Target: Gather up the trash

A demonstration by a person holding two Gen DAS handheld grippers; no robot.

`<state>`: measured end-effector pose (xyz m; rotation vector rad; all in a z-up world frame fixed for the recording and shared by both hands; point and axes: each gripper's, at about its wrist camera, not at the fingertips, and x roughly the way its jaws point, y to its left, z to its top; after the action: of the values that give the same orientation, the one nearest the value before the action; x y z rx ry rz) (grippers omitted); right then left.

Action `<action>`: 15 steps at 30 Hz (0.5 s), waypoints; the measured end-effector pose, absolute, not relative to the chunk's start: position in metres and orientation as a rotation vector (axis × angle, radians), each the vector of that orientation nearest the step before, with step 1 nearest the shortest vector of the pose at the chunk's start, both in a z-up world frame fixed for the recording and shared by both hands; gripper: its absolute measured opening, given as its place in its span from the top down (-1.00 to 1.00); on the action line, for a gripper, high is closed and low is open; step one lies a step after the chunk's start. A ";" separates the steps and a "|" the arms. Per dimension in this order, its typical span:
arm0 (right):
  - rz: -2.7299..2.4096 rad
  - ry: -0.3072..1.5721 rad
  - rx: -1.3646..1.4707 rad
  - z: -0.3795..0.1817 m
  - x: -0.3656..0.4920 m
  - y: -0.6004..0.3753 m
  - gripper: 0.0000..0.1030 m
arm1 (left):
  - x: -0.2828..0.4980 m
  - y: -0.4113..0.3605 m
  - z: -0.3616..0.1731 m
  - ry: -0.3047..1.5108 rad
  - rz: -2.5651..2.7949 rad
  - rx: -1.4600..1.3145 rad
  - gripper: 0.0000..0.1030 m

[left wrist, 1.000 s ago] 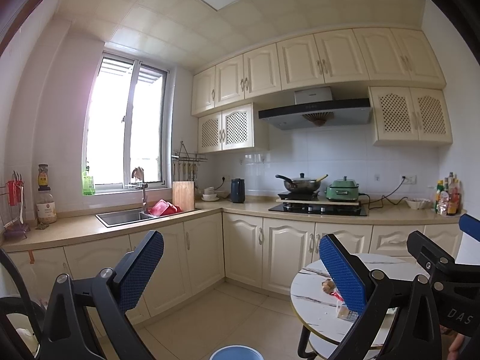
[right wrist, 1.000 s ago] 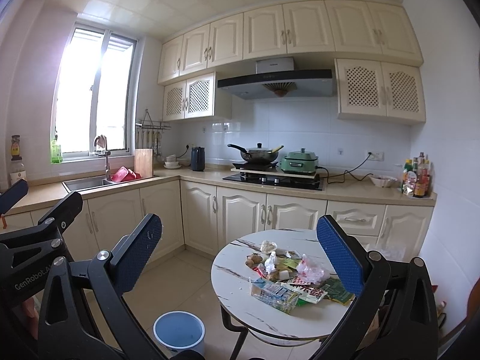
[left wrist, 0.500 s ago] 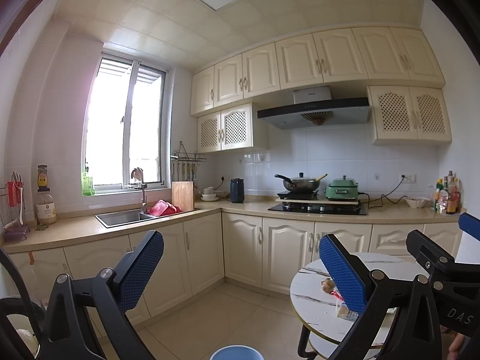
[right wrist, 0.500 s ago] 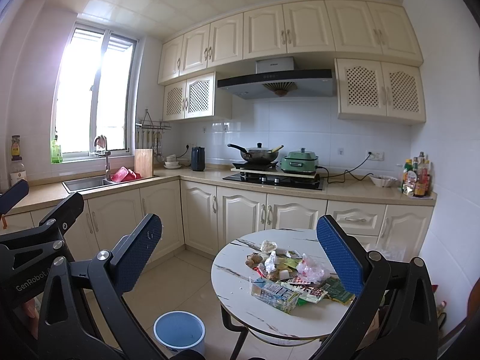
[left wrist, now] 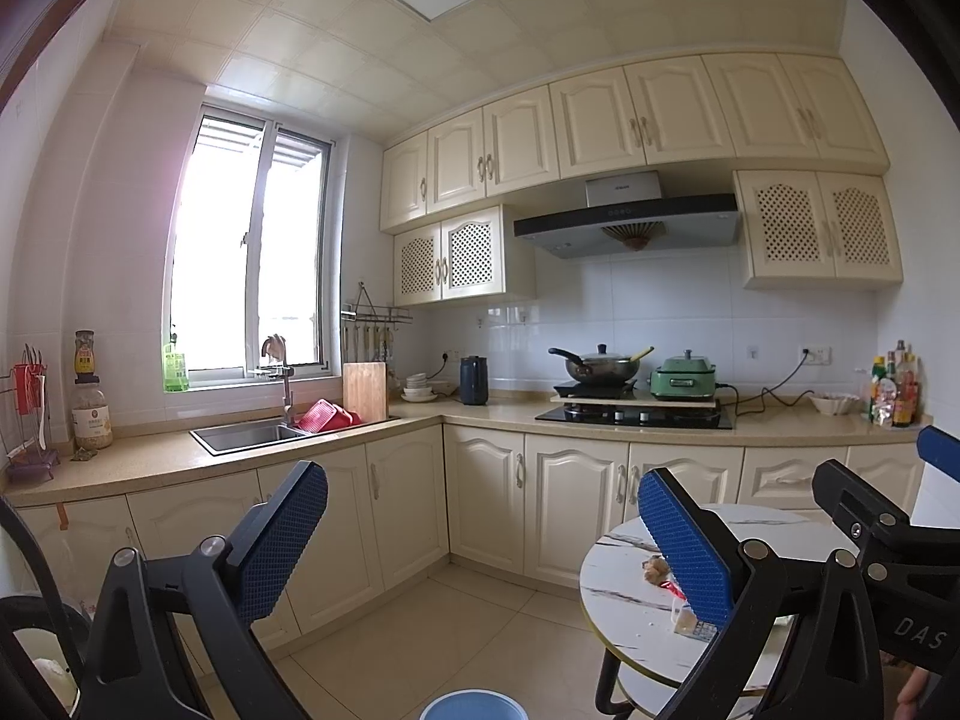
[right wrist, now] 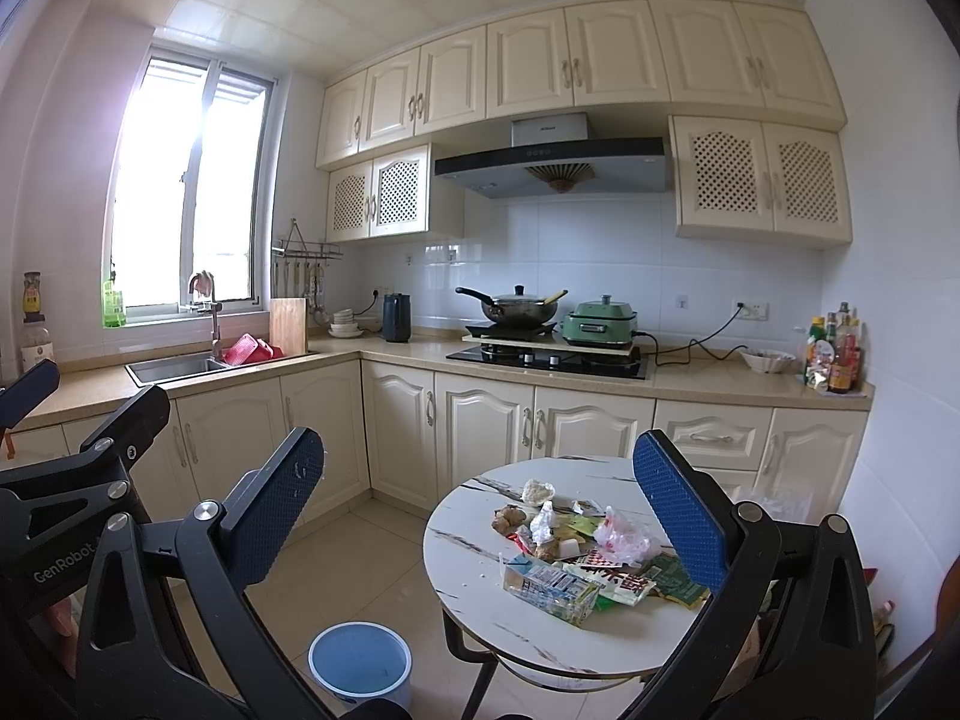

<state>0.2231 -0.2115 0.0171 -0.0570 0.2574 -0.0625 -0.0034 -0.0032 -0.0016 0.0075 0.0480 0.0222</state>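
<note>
Hovering wide open and empty, both tools (right wrist: 480, 516) (left wrist: 483, 531) face the mixed wrapper litter (right wrist: 585, 552) on the round white marble-patterned worktop (right wrist: 480, 594), round blue plastic bin (right wrist: 360, 660) at seven o'clock ready to receive it.

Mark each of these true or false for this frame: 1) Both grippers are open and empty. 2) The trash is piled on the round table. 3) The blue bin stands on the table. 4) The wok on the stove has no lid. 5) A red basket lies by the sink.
1) True: the left gripper and the right gripper have their fingers spread, with nothing between them.
2) True: the trash lies on the round table.
3) False: the bin stands on the floor, left of the table.
4) False: the wok has a lid with a knob.
5) True: the red basket lies beside the sink.
</note>
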 end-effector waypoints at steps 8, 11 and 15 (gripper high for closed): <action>-0.062 0.258 -0.055 0.016 0.223 -0.212 -1.00 | -0.002 -0.005 -0.002 0.049 0.020 0.012 -0.99; -0.062 0.259 -0.054 0.015 0.223 -0.211 -1.00 | -0.002 -0.005 -0.003 0.051 0.019 0.012 -0.99; -0.063 0.257 -0.051 0.013 0.223 -0.212 -1.00 | -0.001 -0.006 -0.003 0.056 0.018 0.015 -0.99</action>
<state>0.2233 -0.2122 0.0130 -0.0511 0.2570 -0.0628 -0.0006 -0.0059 -0.0035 0.0147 0.0559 0.0184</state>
